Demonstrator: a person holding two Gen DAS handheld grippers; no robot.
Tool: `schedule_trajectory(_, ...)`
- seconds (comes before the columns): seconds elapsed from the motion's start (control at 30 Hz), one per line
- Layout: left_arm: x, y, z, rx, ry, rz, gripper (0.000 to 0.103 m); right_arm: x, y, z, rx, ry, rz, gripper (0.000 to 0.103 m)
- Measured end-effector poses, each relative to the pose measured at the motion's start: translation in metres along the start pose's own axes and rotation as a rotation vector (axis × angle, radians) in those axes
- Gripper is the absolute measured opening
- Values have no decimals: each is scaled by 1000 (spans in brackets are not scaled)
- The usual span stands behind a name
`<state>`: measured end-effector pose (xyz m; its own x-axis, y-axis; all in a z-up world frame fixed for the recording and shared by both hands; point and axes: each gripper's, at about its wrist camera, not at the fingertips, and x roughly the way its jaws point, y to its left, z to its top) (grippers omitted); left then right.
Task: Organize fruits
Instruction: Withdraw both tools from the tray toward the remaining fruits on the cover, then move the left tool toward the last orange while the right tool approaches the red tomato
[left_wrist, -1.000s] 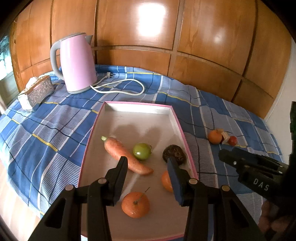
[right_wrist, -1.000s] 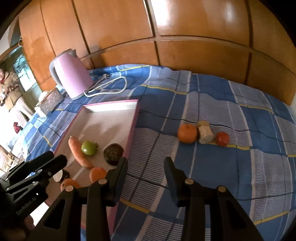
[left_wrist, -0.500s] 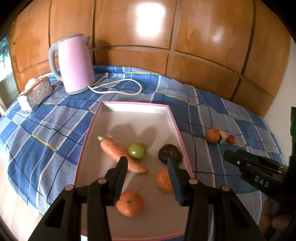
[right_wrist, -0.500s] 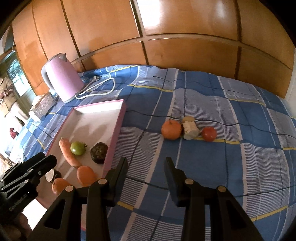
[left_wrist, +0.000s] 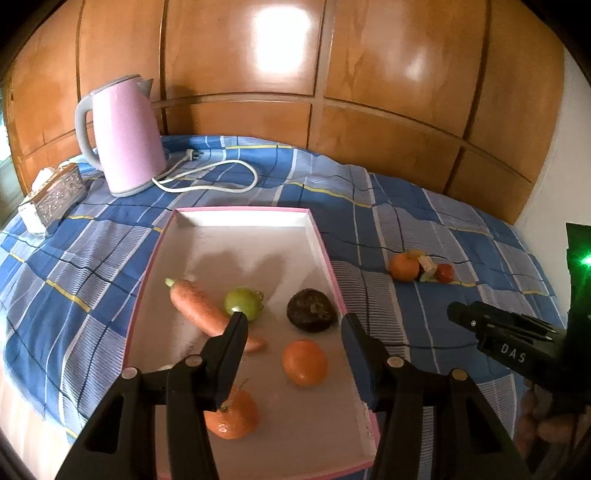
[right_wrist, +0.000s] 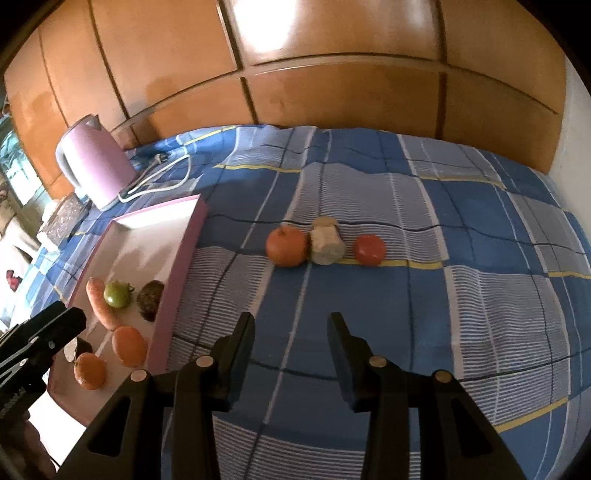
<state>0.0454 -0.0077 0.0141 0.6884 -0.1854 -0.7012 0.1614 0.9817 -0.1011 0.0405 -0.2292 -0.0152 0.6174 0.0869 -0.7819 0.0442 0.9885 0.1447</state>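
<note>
- Left wrist view: the left gripper (left_wrist: 293, 326) is seen spread and empty above the shallow pink-rimmed white tray (left_wrist: 321, 247); its jaws have just been opening, with nothing between them. A long orange carrot (left_wrist: 201, 308), a round green tomato (left_wrist: 243, 303), a dark wrinkled fruit (left_wrist: 311, 311) and two smooth orange tangerines (left_wrist: 304, 362) are held in the tray.
- Right wrist view: the right gripper (right_wrist: 291, 326) is seen parted, gripping nothing, over the blue checked cloth (right_wrist: 461, 295). Ahead, a round orange fruit (right_wrist: 286, 246), a pale chunky piece (right_wrist: 325, 245) and a small red tomato (right_wrist: 369, 250) are lined up.
- The orange fruit is judged light, firm and prone to rolling; it is best taken across its widest middle, gently.
</note>
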Motion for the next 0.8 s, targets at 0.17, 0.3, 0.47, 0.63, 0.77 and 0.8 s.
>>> schedule_trajectory(0.17,6,-8,0,1,12,-31,53,2,-14,-2,27,8,-18,41)
schedule_trajectory(0.3,11,-20,1,18,25,-69,52,4,-25,-2,47,7,-28,41)
schedule_trajectory(0.47,18,-39,7,53,32,-124,44,5,-39,1,70,-3,-45,41)
schedule_trajectory(0.63,33,-59,11,76,65,-169,39,9,-50,5,88,0,-51,41)
schedule_trajectory(0.77,48,-75,12,86,90,-184,39,14,-50,13,69,-7,-50,41)
schedule_trajectory(0.8,53,-78,13,83,100,-185,39,16,-50,16,66,-8,-49,41)
